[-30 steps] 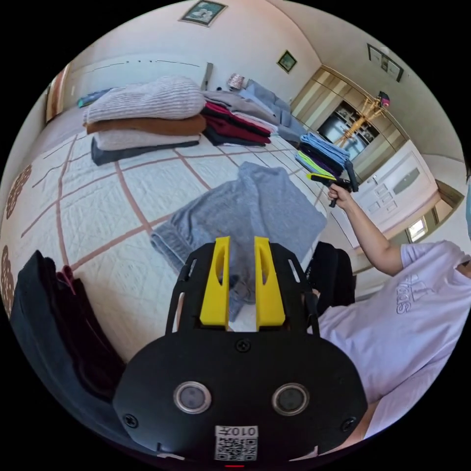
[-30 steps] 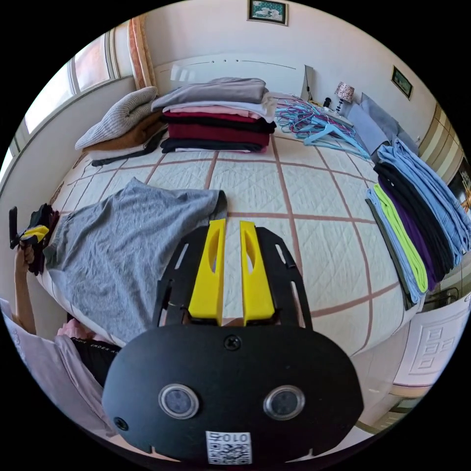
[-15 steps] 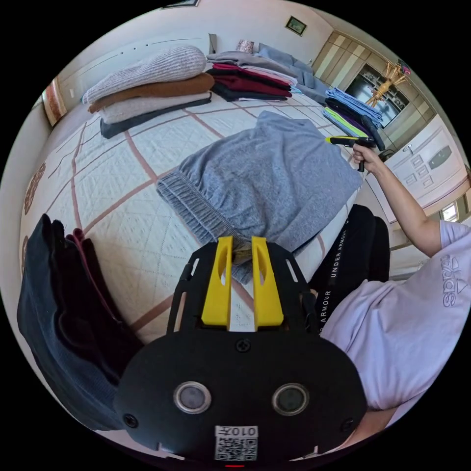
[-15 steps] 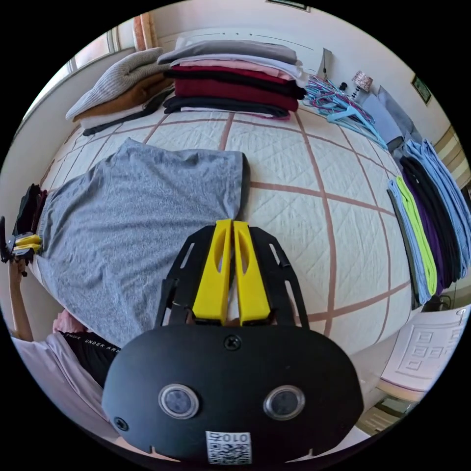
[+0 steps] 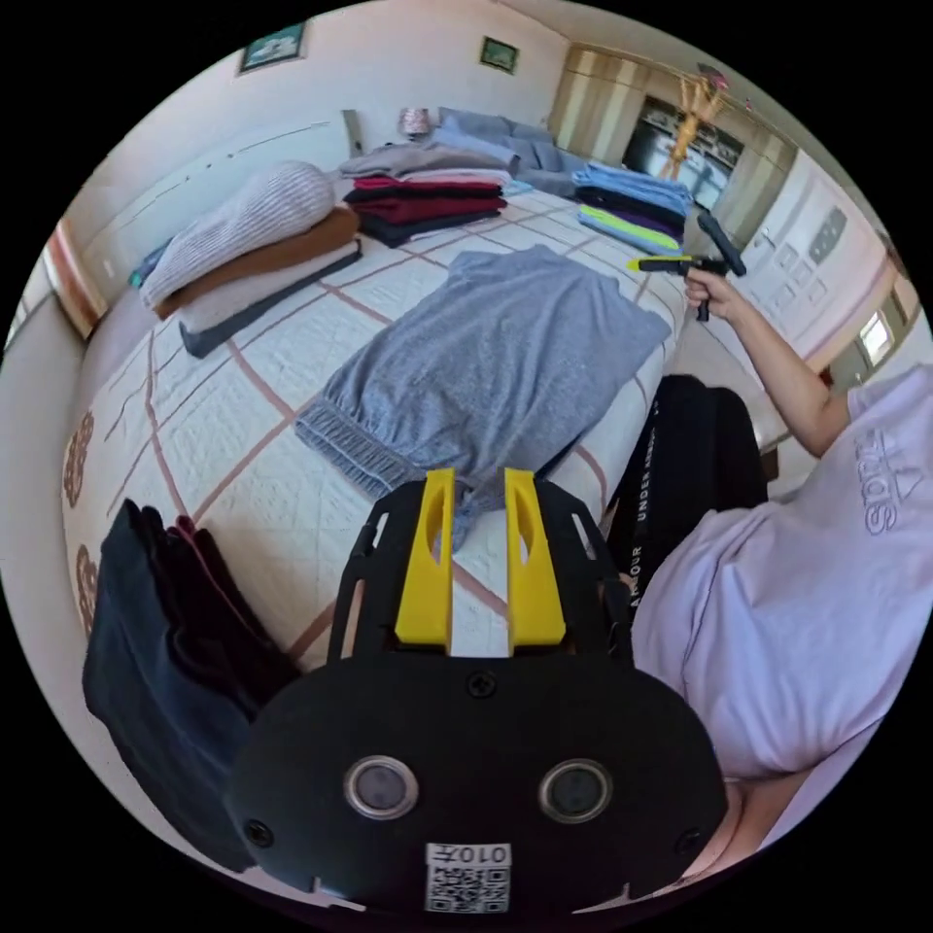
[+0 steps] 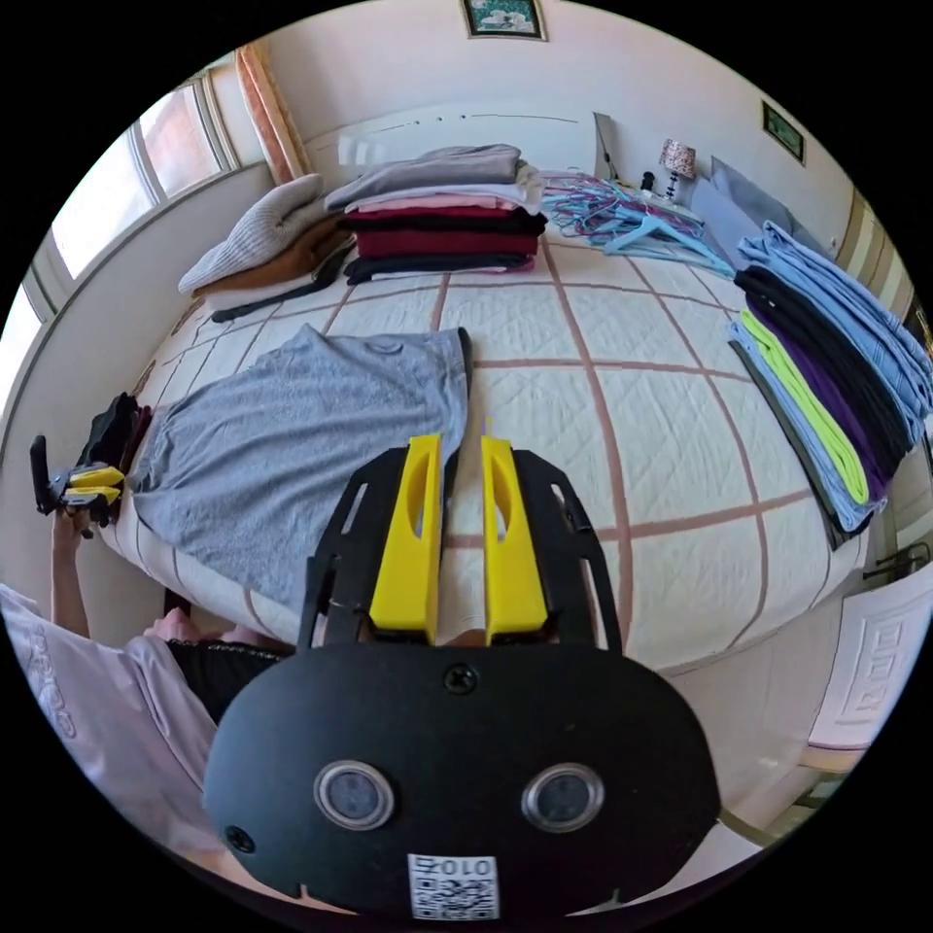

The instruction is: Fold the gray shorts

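Note:
The gray shorts [image 5: 496, 360] lie spread flat on the quilted bed [image 5: 243, 437], waistband toward my left gripper [image 5: 479, 476]. That gripper hovers open just off the waistband corner; a bit of gray cloth shows in the gap between its jaws, untouched by either. In the right gripper view the shorts [image 6: 301, 428] lie left of my right gripper [image 6: 457, 442], which stands open over the quilt beside the leg hem, holding nothing. A hand holds the right gripper [image 5: 671, 262] past the shorts' far edge, and the left gripper [image 6: 92, 481] at the bed's left edge.
Folded sweaters [image 5: 253, 243] and a red and dark stack [image 5: 428, 199] sit at the head of the bed. A blue, black and green stack [image 6: 826, 389] lines the right side, with hangers [image 6: 632, 219] behind. Dark clothes [image 5: 165, 641] lie near the left gripper. The person's lilac shirt [image 5: 807, 583] is close.
Both grippers have opened and drawn back from the shorts, which now lie flat on the bed. Both cameras rose and tilted.

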`<state>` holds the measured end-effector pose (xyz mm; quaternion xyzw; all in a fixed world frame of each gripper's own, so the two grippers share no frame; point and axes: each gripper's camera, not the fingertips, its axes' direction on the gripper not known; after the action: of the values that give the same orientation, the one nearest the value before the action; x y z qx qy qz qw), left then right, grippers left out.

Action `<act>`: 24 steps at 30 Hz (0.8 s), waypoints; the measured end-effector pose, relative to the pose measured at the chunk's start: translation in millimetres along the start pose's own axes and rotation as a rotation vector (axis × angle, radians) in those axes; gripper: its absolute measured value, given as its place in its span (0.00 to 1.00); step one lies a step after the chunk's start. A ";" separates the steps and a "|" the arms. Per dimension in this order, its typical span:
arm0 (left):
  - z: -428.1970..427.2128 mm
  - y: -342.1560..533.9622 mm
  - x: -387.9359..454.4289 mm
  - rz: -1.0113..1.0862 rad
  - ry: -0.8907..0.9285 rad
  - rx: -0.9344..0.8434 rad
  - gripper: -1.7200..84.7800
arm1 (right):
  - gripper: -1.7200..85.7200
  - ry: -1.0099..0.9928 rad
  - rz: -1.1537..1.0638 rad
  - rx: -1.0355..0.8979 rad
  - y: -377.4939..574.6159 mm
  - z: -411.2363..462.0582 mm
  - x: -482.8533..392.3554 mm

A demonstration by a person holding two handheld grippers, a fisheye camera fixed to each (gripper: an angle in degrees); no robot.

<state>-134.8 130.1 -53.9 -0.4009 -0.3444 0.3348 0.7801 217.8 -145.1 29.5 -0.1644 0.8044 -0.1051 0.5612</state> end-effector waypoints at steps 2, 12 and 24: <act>10.8 -2.1 17.7 0.088 -0.074 -0.064 0.12 | 0.09 -0.008 -0.005 -0.030 17.7 6.5 -5.7; 26.0 13.5 12.8 0.012 0.058 -0.036 0.11 | 0.05 0.028 0.061 -0.071 61.9 38.1 -36.1; -14.8 46.4 22.4 -0.040 -0.080 0.028 0.13 | 0.04 0.356 0.067 0.061 103.8 20.8 -113.8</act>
<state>-122.2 163.2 -94.1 -0.3690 -0.3785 0.3395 0.7780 258.1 -5.4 84.4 -0.0992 0.8925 -0.1381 0.4178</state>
